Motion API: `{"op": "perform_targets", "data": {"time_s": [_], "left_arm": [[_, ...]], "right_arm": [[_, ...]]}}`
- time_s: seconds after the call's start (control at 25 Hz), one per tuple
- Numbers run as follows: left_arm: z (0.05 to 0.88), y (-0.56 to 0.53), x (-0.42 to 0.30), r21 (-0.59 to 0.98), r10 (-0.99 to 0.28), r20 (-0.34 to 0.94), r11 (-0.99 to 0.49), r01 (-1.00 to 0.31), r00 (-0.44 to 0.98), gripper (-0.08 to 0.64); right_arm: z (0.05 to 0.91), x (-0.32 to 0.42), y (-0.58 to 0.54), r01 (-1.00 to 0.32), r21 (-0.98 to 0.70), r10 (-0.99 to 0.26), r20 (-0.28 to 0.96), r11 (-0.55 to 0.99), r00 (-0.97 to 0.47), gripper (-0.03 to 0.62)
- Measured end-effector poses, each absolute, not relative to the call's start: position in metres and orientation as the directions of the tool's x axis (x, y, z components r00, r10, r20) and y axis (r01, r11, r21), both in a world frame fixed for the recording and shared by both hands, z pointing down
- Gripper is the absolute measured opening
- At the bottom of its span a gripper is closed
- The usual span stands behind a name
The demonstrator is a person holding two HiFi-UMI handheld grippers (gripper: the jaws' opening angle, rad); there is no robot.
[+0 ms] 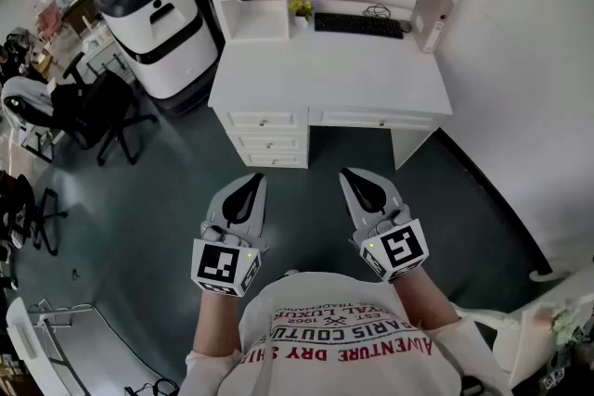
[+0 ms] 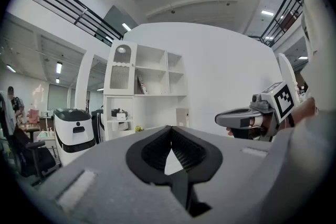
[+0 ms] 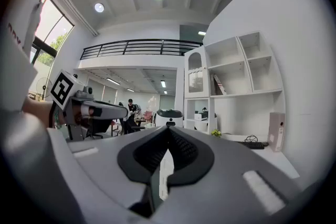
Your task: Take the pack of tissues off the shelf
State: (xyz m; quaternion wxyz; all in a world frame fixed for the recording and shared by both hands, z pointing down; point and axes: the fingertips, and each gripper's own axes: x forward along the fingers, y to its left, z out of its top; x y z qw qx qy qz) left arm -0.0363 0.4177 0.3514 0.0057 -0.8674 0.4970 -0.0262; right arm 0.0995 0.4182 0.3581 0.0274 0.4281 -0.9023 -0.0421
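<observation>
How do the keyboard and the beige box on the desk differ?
The keyboard is black and lies flat at the back; the beige box stands upright at the right end. The keyboard is long and low, the box tall and narrow. Both rest on the white desk.

My left gripper (image 1: 249, 188): grey body, black pads, black-and-white square-patterned marker cube
My right gripper (image 1: 355, 183): same grey, black, marker pattern
Bench (image 1: 334, 79): white
Keyboard (image 1: 358, 24): black
Floor (image 1: 158, 199): dark grey-green
My shirt (image 1: 348, 338): white, red lettering
</observation>
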Motion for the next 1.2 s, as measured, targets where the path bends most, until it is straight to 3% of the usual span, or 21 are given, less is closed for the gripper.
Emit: {"op": "perform_targets", "data": {"time_s": [0.68, 0.72, 0.76, 0.8, 1.2], "left_arm": [[0.358, 0.419, -0.070, -0.012, -0.865, 0.006, -0.502, -0.865, 0.502, 0.011], [0.356, 0.415, -0.078, -0.016, -0.872, -0.010, -0.489, -0.872, 0.489, 0.155], [0.355, 0.410, -0.085, -0.023, -0.876, -0.021, -0.482, -0.876, 0.483, 0.355], [0.353, 0.406, -0.093, -0.031, -0.878, -0.024, -0.478, -0.878, 0.478, 0.437], [0.366, 0.368, -0.145, -0.047, -0.893, 0.014, -0.450, -0.892, 0.449, 0.446]], "right_arm": [[0.381, 0.069, 0.412, -0.803, 0.053, -0.804, 0.089, 0.593, -0.588, 0.000], [0.382, 0.065, 0.409, -0.812, 0.048, -0.812, 0.091, 0.582, -0.577, 0.000], [0.382, 0.060, 0.406, -0.818, 0.046, -0.818, 0.090, 0.573, -0.568, 0.000], [0.381, 0.054, 0.403, -0.822, 0.047, -0.822, 0.085, 0.567, -0.563, 0.000], [0.396, 0.008, 0.368, -0.809, 0.052, -0.809, 0.101, 0.585, -0.579, 0.000]]}}
